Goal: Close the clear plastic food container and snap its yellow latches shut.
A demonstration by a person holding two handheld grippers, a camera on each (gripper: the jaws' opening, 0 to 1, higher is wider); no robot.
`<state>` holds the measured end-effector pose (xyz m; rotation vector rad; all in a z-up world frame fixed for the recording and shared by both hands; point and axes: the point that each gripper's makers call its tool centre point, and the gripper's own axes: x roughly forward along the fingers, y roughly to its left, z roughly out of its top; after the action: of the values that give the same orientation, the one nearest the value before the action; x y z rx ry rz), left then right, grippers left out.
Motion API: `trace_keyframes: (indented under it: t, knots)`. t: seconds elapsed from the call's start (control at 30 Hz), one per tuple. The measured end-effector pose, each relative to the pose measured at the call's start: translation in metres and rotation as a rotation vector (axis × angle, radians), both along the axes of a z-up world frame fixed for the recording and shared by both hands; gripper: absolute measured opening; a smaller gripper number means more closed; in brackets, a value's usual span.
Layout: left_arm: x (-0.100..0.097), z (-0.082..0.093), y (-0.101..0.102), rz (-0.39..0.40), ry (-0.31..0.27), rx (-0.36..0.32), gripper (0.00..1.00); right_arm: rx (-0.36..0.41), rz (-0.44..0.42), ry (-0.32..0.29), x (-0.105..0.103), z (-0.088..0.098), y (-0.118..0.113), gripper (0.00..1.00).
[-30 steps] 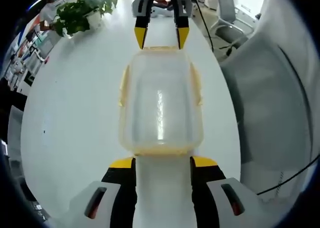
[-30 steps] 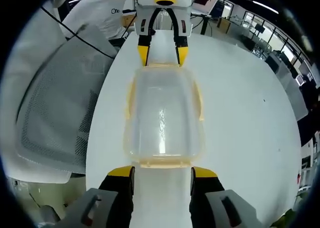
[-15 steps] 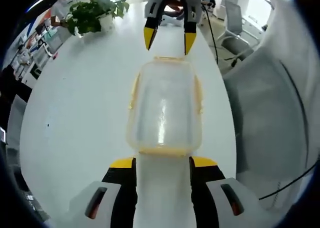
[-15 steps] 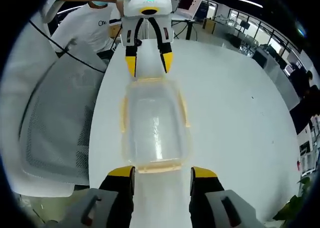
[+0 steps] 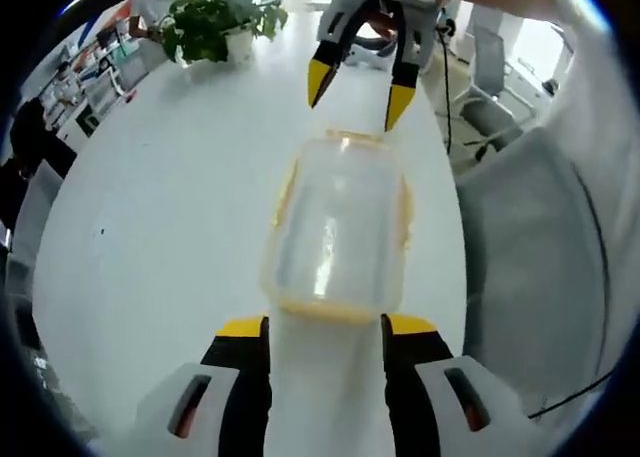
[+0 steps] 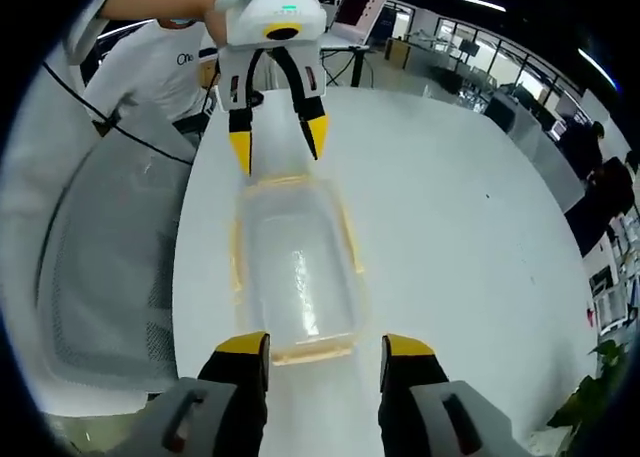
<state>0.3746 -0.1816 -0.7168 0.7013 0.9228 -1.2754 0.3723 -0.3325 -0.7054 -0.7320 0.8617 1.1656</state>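
White table [image 5: 150, 227]: potted plant [image 5: 215, 22] beyond container [image 5: 340, 232].

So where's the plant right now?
In the left gripper view the plant stands at the far end of the white table, up and left of the clear container and left of the other gripper.

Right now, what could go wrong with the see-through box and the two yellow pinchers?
1. Both grippers are open and off the clear container; the left gripper sits at one end and the right gripper hovers at the other. A push from one end alone might slide it on the smooth white table.
2. The container lies near the table edge beside the mesh chair, so a sideways nudge could tip it off.
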Motion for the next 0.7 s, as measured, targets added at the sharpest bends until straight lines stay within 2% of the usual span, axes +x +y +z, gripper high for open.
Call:
trace_keyframes:
  t: [0.07, 0.27, 0.4, 0.47, 0.5, 0.57, 0.6, 0.7]
  knots:
    - [-0.0002, -0.0001, 0.0002, 0.008, 0.001, -0.005, 0.42, 0.009, -0.021, 0.003, 0.0000, 0.0013, 0.0014, 0.41]
    - [0.0032, -0.0022, 0.0012, 0.110, 0.033, -0.036, 0.42, 0.029, -0.091, 0.013, 0.0010, 0.0019, 0.0031, 0.41]
    - [0.0029, -0.0038, 0.0020, 0.149, 0.045, -0.040, 0.41, 0.023, -0.143, -0.008, 0.0049, -0.0005, 0.0006, 0.49]
    - [0.0036, -0.0046, 0.0013, 0.193, 0.062, -0.056, 0.41, 0.029, -0.166, -0.001, 0.0042, -0.0018, 0.0006, 0.47]
    - [0.0070, -0.0048, 0.0006, 0.242, 0.056, -0.072, 0.41, 0.035, -0.190, 0.007, 0.0035, -0.0026, 0.0005, 0.46]
    - [0.0079, -0.0048, 0.0005, 0.264, 0.052, -0.080, 0.41, 0.047, -0.228, 0.012, 0.0043, -0.0035, 0.0002, 0.47]
    - [0.0092, -0.0052, 0.0000, 0.300, 0.056, -0.095, 0.41, 0.055, -0.252, 0.011, 0.0056, -0.0038, -0.0005, 0.47]
    - [0.0083, -0.0059, -0.0005, 0.349, 0.097, -0.120, 0.41, 0.082, -0.310, 0.034, 0.0064, -0.0041, -0.0011, 0.48]
